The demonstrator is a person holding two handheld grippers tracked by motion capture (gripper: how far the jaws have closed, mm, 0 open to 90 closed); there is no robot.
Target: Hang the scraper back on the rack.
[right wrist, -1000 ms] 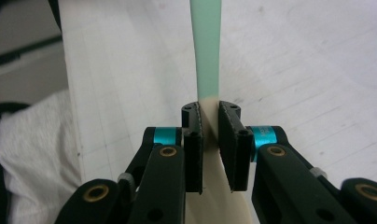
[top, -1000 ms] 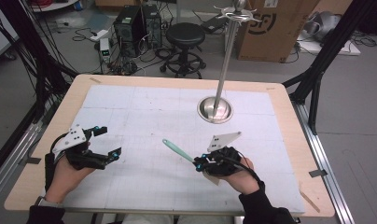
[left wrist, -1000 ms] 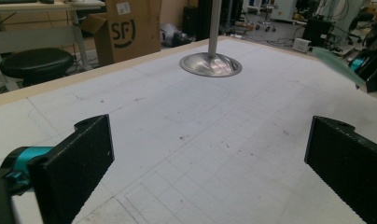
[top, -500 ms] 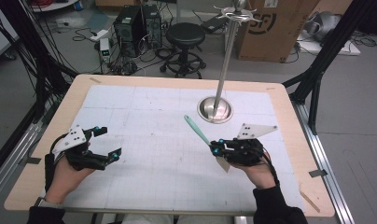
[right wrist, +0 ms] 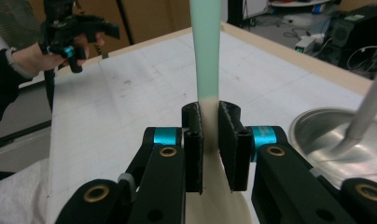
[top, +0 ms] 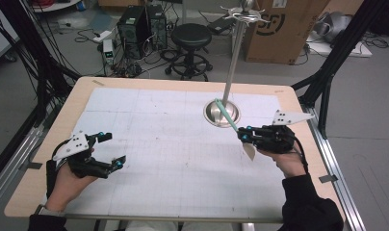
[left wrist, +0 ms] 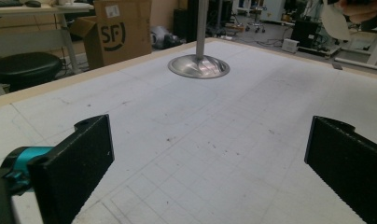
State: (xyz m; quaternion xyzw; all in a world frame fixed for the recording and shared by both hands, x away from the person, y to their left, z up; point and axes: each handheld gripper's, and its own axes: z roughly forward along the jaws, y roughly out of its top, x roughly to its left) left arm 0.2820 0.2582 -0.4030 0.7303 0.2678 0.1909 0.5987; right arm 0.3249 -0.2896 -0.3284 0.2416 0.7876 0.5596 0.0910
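A spatula [top: 226, 115] with a mint-green handle and a cream blade is clamped in my right gripper [top: 241, 134], which is shut on it where handle meets blade. In the right gripper view the handle [right wrist: 205, 46] rises straight up from between the jaws. The handle's tip points toward the round steel base [top: 216, 113] of a tall metal stand [top: 233, 57] at the back right. My left gripper [top: 113, 149] rests at the table's front left, jaws wide open with nothing between them [left wrist: 210, 163].
A white gridded mat [top: 173, 144] covers the wooden table. The stand's base [left wrist: 198, 66] lies ahead in the left gripper view. Beyond the far table edge are a stool [top: 191, 36], a cardboard box [top: 274, 29] and computers on the floor.
My right gripper has carried the spatula to the right and upward, so the handle tip now reaches over the stand's base. The left gripper has stayed put.
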